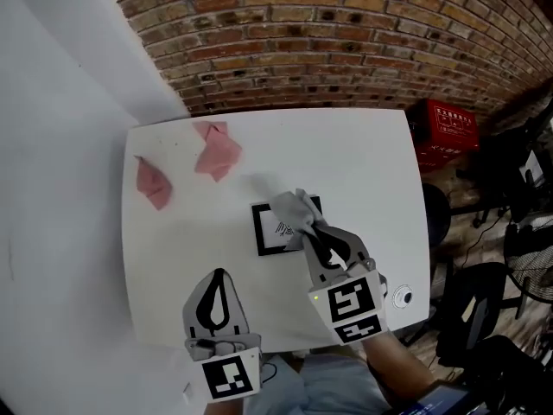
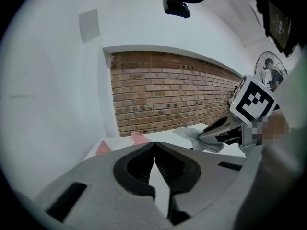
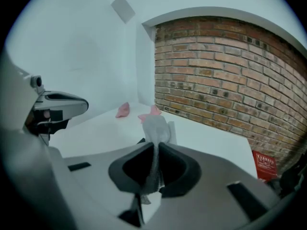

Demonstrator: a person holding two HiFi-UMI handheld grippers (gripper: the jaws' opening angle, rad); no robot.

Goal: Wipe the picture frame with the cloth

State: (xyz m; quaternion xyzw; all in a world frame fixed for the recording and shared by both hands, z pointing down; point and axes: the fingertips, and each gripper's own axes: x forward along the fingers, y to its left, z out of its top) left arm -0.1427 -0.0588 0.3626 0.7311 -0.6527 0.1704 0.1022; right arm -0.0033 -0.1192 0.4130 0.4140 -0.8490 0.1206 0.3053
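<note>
The picture frame [image 1: 275, 229] is a small black rectangle around a white sheet with dark scribbles, and it lies flat near the middle of the white surface [image 1: 363, 162]. The cloth [image 1: 295, 207] is pale grey and crumpled, pinched in a bunch between the jaws of the right tool [image 1: 304, 225]. In the head view it hides the frame's upper right part.

The black-framed rectangular picture frame [image 1: 272, 232] mid white counter [image 1: 363, 171] has most of its right half buried under the crumpled grey cloth [image 1: 292, 206] and the right claw [image 1: 304, 225]. The drawing inside is way too small to make out. Same goes for the print on the red plastic crate [image 1: 449, 128] off the counter's right edge. No idea what the little round white thing [image 1: 403, 297] by its near right corner is.
</note>
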